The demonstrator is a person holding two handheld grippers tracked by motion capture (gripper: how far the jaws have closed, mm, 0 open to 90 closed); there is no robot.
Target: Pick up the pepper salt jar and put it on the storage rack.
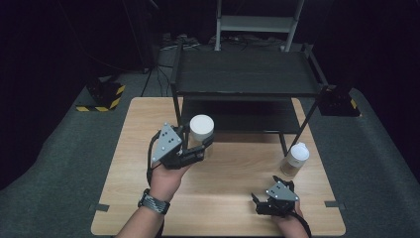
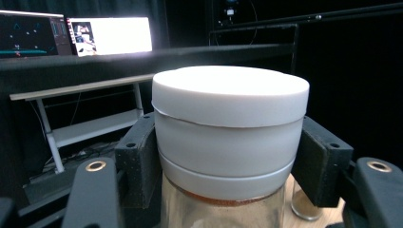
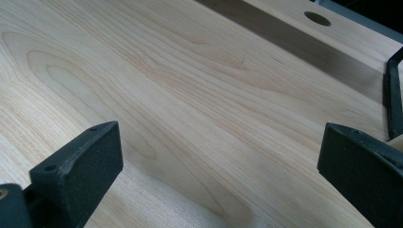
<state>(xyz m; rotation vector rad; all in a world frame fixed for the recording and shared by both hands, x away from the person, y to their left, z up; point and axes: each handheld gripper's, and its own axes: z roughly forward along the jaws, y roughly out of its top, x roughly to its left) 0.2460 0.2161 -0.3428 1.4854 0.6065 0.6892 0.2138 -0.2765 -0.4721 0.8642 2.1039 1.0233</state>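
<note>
The left tongs [image 1: 205, 144] pinch a clear jar with a white screw lid [image 1: 201, 130]; in the left gripper view the two black pads [image 2: 139, 164] press against opposite sides of the lid's lower band, just above the glass shoulder, with the lid top [image 2: 230, 92] standing clear above both pads. The jar is upright, and brown contents show through the glass just below the lid. In the high view the jar is held in front of the lower tier of the black two-tier shelf rack [image 1: 246, 82] that stands on the far half of the wooden counter [image 1: 223, 198], and the left hand [image 1: 168, 178] grips the tool body from beneath, its grey three-cornered plate facing up. The right tongs [image 1: 258, 201] are spread wide with nothing between them; in the right gripper view both pads [image 3: 90, 156] frame bare wood grain of the counter. These tongs sit near the counter's front right edge, well apart from the held jar. A second jar with a white lid [image 1: 295, 158] stands upright on the counter just beside the rack's right front leg, near the right tongs but not touching them.
</note>
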